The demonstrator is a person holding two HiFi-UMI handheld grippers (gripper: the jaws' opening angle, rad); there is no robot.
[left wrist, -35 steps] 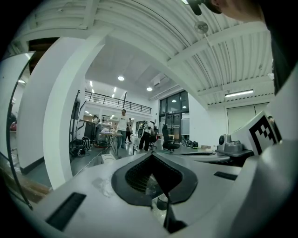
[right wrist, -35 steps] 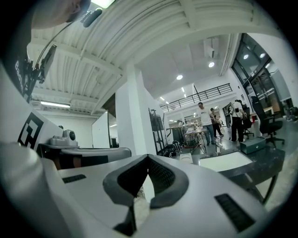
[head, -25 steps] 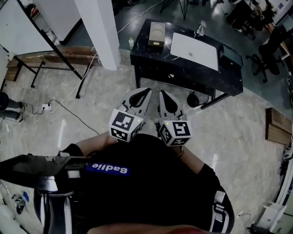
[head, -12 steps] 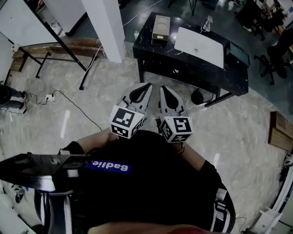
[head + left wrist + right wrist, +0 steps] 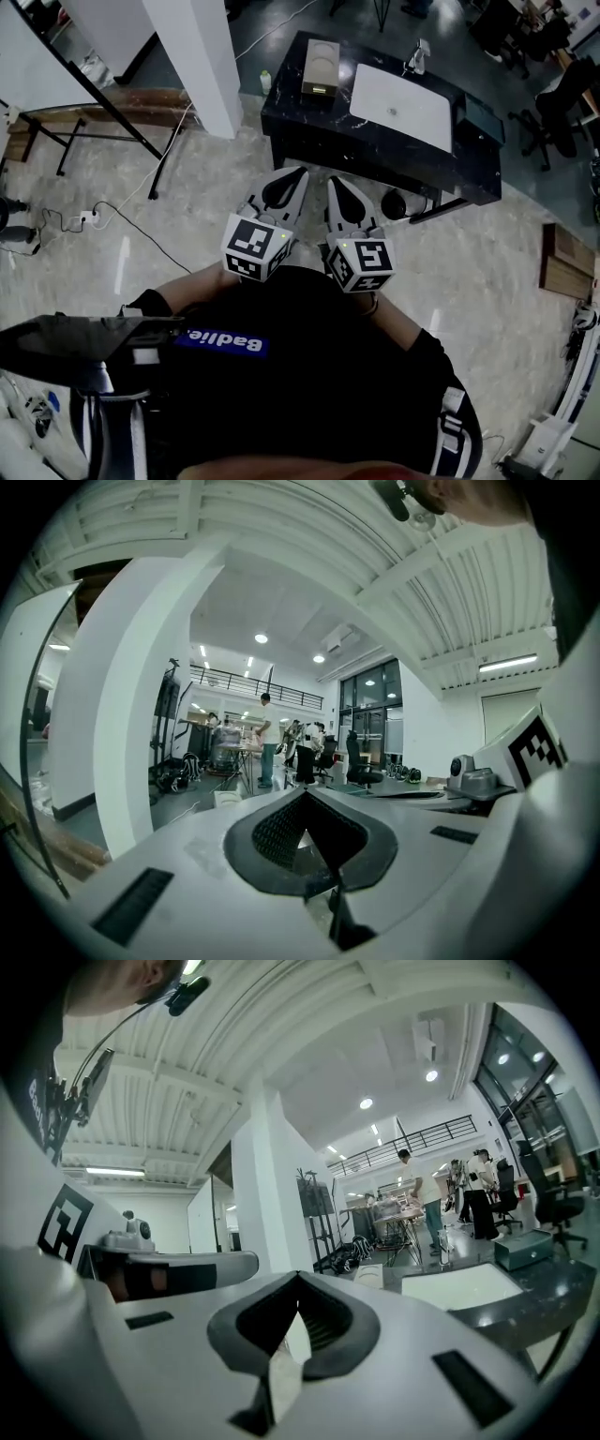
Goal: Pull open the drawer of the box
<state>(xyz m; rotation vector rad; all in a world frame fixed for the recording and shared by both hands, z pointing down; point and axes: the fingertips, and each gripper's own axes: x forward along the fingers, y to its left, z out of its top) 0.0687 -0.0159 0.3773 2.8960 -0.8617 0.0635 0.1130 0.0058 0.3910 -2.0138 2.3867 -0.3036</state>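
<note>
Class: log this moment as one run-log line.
phase: before contact | left gripper: shut, empty | right gripper: shut, empty | box: on black table, apart from both

The left gripper (image 5: 302, 797) is seen with its jaws brought together at the tips, and nothing is held between them. It is pointed level across an open hall. A white pillar (image 5: 131, 705) is seen at left and a dark table (image 5: 403, 794) at right. People (image 5: 266, 738) are seen standing far off under ceiling lights (image 5: 261, 638). A marker cube (image 5: 536, 747) is shown at the right edge.

Distant box (image 5: 321, 67), details too small
</note>
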